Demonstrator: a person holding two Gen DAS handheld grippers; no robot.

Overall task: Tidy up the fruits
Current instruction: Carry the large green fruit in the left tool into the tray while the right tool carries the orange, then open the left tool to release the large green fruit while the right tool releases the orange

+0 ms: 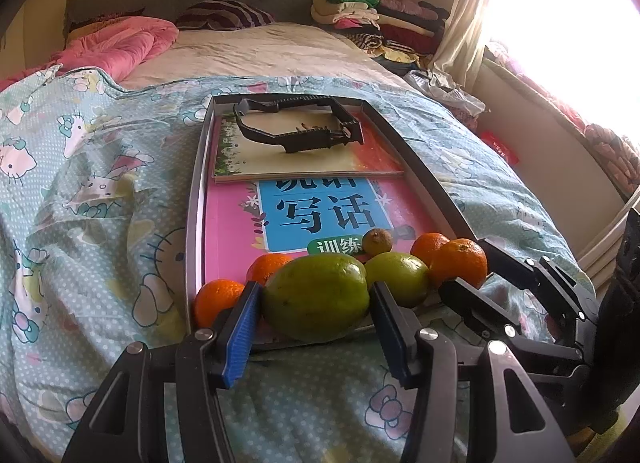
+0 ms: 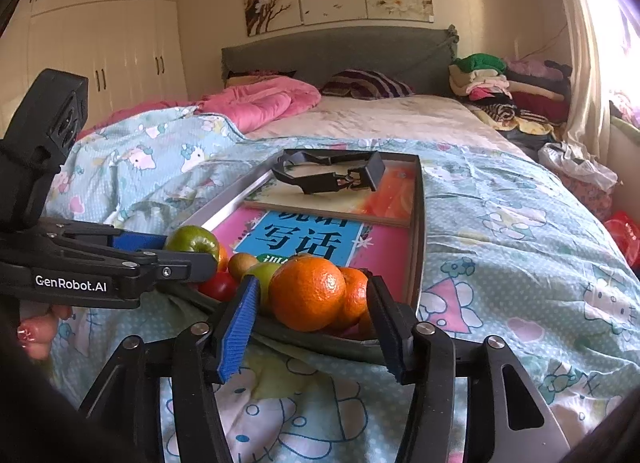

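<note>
While fruit overlaps | left gripper (image 1: 316, 299) jaws spread round green fruit (image 1: 316, 297) | right gripper (image 2: 312, 303) jaws spread round orange (image 2: 307, 293)

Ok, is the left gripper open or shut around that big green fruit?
Open. The left gripper has its blue pads on either side of the big green fruit, apparently with slight gaps; firm contact cannot be told.

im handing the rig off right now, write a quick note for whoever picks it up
Left gripper: open, fingers either side of the big green fruit, not clamped.
Right gripper: open, straddling the front orange, not clamped.
Fruit: oranges, green ones and a small brown fruit bunched at the near end of the metal tray, which sits on the bed over the pink book. A black clamp tool lies at the far end.
Done: nothing lifted yet.
Left: grasp and sort every fruit.
</note>
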